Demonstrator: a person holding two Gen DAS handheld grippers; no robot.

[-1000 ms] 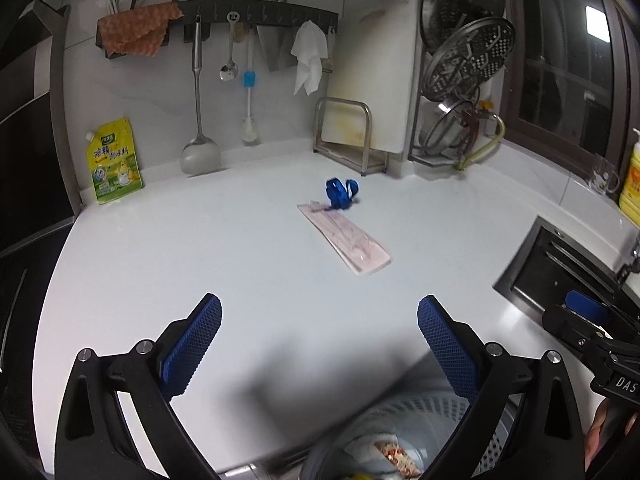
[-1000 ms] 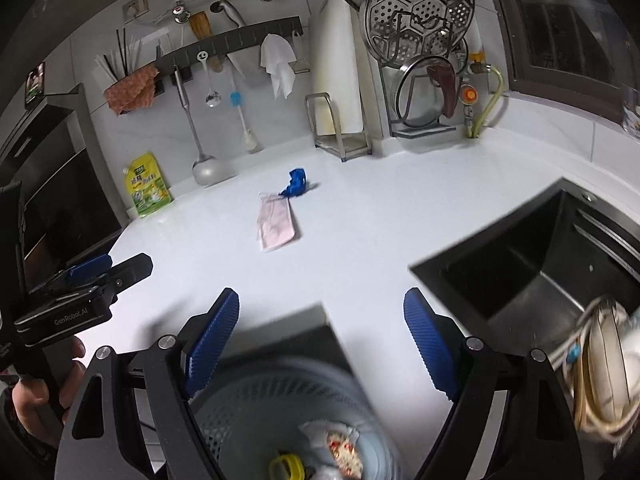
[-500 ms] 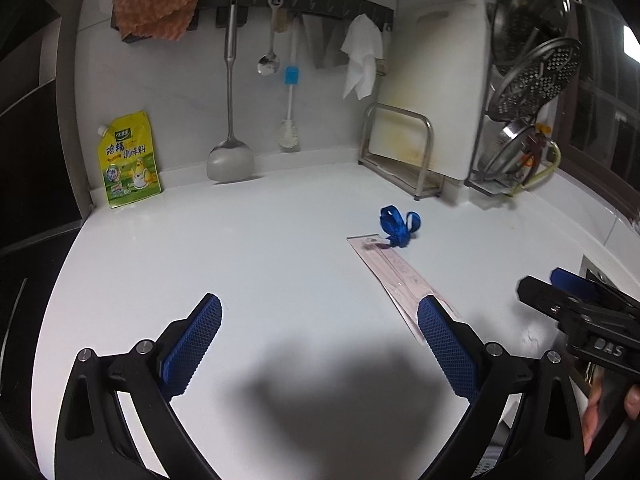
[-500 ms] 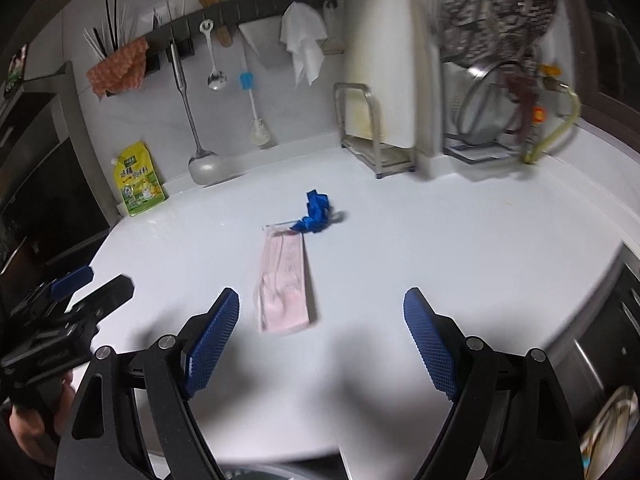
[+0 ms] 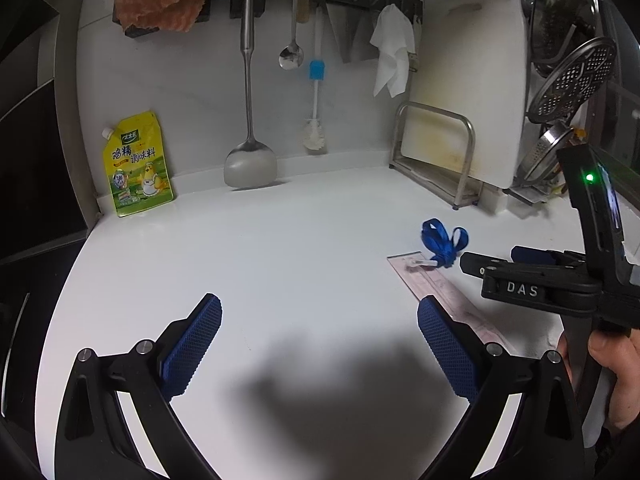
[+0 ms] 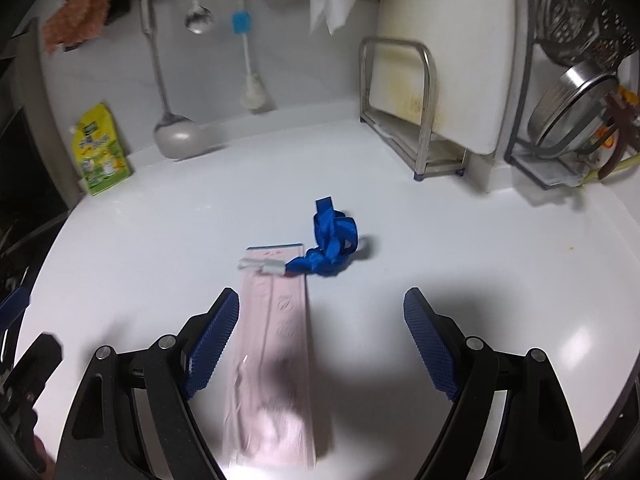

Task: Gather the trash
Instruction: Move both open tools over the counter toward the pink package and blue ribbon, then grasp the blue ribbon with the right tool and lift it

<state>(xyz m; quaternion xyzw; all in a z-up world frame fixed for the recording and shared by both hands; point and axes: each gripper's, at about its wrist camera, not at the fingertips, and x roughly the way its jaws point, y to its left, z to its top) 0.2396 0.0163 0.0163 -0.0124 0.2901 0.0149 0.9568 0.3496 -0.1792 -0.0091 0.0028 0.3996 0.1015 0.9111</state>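
- Pink wrapper [image 6: 276, 344]: a long, flat, pale-pink packet with faint printed marks along its face and a thin blue edge at the far end; it lies flat on the white tabletop [image 6: 160, 240], its near end crumpled and blurred in the right wrist view.
- Blue strap [image 6: 330, 240]: a loose knot of bright blue ribbon with a small grey-white clip at one end; the clip rests across the far end of the wrapper, and the bundle lies just beside that end, toward the dish rack.
- Right gripper [image 6: 320, 344]: jaws spread wide and holding nothing, poised above the tabletop; the wrapper lies partly between them, close to the left finger, and whether it is touched cannot be told.
- Left gripper [image 5: 320, 344]: jaws spread wide and empty over a bare part of the tabletop [image 5: 280, 240]; wrapper [image 5: 436, 284] and strap [image 5: 442, 242] lie to its right, with the right gripper [image 5: 520, 276] and the hand [image 5: 616, 364] holding it just beyond.
- Background, against the wall: a yellow seasoning pouch [image 5: 138, 164], a metal spatula [image 5: 250, 160], a hanging spoon [image 5: 292, 54], a blue-headed brush [image 5: 316, 112], an orange cloth [image 5: 168, 0], a white cloth [image 5: 392, 56] and a cutting board [image 5: 472, 92] in its metal stand.
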